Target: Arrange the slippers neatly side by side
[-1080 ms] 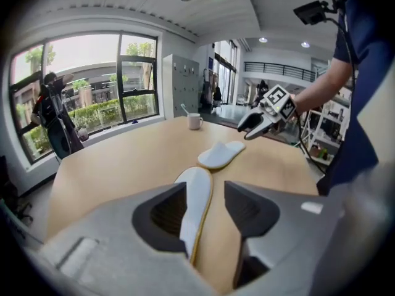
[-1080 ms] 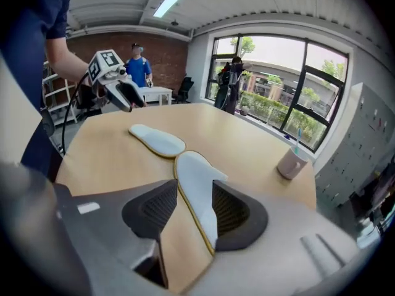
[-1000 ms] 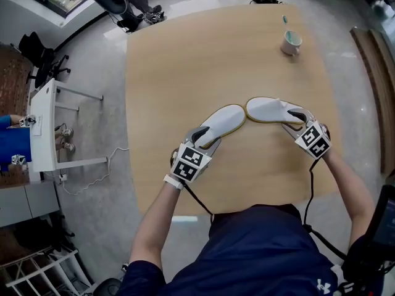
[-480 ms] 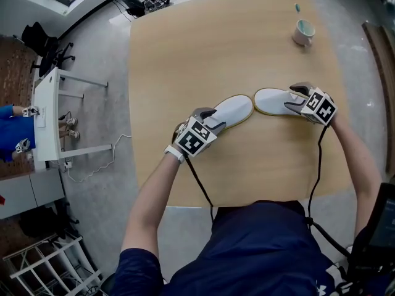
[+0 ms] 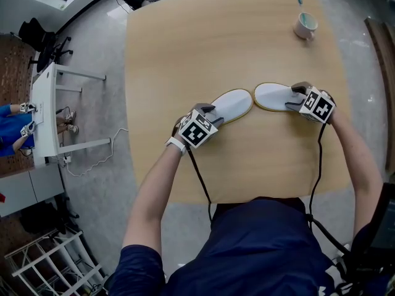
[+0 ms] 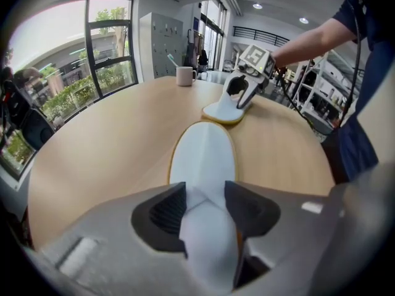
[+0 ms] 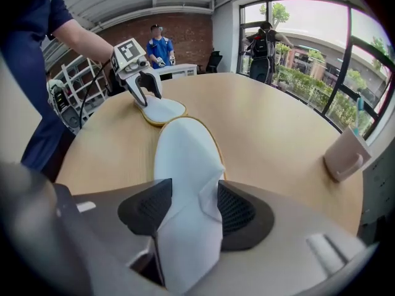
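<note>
Two white slippers with yellow-edged soles lie toe to toe on the wooden table point(image 5: 185, 54). My left gripper point(image 5: 207, 111) is shut on the heel end of the left slipper point(image 5: 233, 105); in the left gripper view the white fabric of this slipper point(image 6: 202, 159) is pinched between the dark pads point(image 6: 162, 213). My right gripper point(image 5: 296, 95) is shut on the heel end of the right slipper point(image 5: 271, 95), whose folded fabric point(image 7: 185, 153) touches both pads point(image 7: 237, 211). Both pairs of jaws have just been closing slightly on the slippers. Each gripper view shows the other slipper point(image 6: 223, 111) point(image 7: 162, 111) and the other gripper point(image 6: 242, 94) point(image 7: 147, 94).
A white mug point(image 5: 305, 24) with a toothbrush in it stands at the table's far right corner, well away from the slippers. A desk, chairs and a metal rack point(image 5: 49, 270) stand on the floor to the left. People stand in the background of the right gripper view.
Both grippers have come down toward the tabletop with the slippers' heels in them. The slippers stay toe to toe and now lie lower and flatter on the table.
</note>
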Available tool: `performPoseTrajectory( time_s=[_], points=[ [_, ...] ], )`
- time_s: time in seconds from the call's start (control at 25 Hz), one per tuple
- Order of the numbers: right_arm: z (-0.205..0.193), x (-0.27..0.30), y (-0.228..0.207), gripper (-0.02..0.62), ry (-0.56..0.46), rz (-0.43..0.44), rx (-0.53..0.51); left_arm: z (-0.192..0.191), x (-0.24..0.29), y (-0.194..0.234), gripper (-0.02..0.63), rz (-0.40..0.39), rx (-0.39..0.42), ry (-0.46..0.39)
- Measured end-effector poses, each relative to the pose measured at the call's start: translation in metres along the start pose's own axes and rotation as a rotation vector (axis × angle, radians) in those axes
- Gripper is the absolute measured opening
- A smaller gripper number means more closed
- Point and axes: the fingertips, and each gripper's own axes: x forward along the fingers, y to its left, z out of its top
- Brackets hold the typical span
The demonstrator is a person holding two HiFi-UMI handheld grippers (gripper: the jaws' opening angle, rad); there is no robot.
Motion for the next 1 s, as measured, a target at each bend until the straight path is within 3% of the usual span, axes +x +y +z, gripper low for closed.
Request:
performPoseTrajectory(
  time_s=[0.36,0.68,1.0],
  points=[
    [0.0,-0.001,0.003,0.238,-0.035,-0.041,0.128,-0.003,-0.002,0.004,0.196,0.039,-0.131,-0.018],
    [-0.005,0.001,0.003,0.236,-0.073,-0.133,0.288,0.0,0.002,-0.004,0.192,0.109,-0.27,-0.057],
    [-0.01,0.0,0.014,0.235,-0.112,-0.236,0.429,-0.001,0.004,-0.025,0.192,0.165,-0.351,-0.084]
  ],
)
